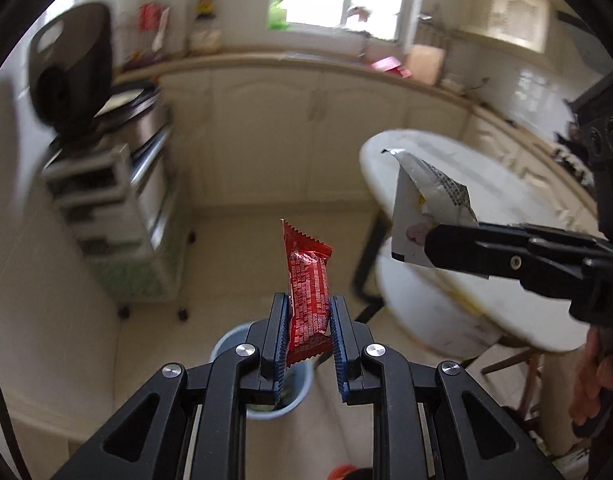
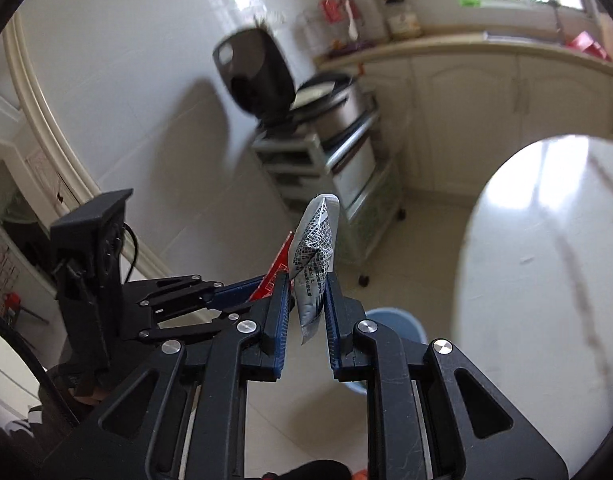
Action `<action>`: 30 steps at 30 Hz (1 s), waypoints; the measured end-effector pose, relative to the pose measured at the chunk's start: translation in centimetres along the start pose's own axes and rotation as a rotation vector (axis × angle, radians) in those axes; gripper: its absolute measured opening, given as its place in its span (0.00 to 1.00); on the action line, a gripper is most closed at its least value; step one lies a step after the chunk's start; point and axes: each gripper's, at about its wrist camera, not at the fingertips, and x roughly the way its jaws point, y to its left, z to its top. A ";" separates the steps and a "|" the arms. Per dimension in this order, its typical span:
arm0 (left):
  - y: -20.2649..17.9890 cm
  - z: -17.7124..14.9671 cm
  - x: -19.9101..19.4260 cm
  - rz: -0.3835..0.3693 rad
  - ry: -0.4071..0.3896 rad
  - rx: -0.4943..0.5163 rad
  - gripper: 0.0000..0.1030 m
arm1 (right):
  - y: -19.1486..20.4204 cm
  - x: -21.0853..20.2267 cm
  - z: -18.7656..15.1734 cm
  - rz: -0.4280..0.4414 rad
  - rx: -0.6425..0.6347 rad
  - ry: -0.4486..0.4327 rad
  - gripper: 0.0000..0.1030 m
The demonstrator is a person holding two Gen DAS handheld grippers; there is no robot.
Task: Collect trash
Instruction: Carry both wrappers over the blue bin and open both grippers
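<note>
My left gripper (image 1: 308,312) is shut on a red snack wrapper (image 1: 308,280), held upright above a light blue trash bin (image 1: 266,404) on the floor. My right gripper (image 2: 306,300) is shut on a silver-white wrapper (image 2: 316,256) with black print. In the left wrist view the right gripper (image 1: 430,246) comes in from the right, holding that wrapper (image 1: 430,196) in front of the round table. In the right wrist view the left gripper (image 2: 262,284) with the red wrapper (image 2: 278,270) sits just left of mine, and the bin (image 2: 398,328) shows below.
A round white marble table (image 1: 486,184) stands at the right, also in the right wrist view (image 2: 546,260). A rolling cart (image 1: 118,208) with an open rice cooker (image 1: 74,80) stands by the left wall. Cream cabinets (image 1: 306,120) and a cluttered counter run along the back.
</note>
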 end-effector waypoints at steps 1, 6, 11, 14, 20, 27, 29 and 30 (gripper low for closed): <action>1.0 -1.0 0.2 0.008 0.016 -0.016 0.16 | 0.1 1.5 -0.7 0.001 0.002 0.024 0.16; 3.6 -4.7 3.7 -0.006 0.131 -0.098 0.16 | -0.6 8.6 -3.7 -0.016 0.029 0.149 0.16; 5.3 -5.9 9.0 -0.034 0.239 -0.159 0.16 | -3.4 13.6 -6.2 -0.090 0.044 0.254 0.16; 5.9 -6.0 12.0 -0.034 0.290 -0.187 0.16 | -5.1 15.7 -6.9 -0.106 0.068 0.291 0.16; 6.2 -4.1 17.0 -0.037 0.360 -0.209 0.20 | -8.7 19.5 -7.0 -0.110 0.126 0.343 0.16; 8.3 -2.6 18.9 0.088 0.368 -0.256 0.56 | -11.1 21.7 -7.7 -0.126 0.162 0.377 0.16; 9.1 -3.2 18.0 0.122 0.355 -0.282 0.58 | -11.4 22.3 -7.8 -0.121 0.177 0.382 0.16; 9.3 -3.4 17.8 0.148 0.353 -0.293 0.59 | -11.5 22.6 -7.9 -0.117 0.182 0.385 0.16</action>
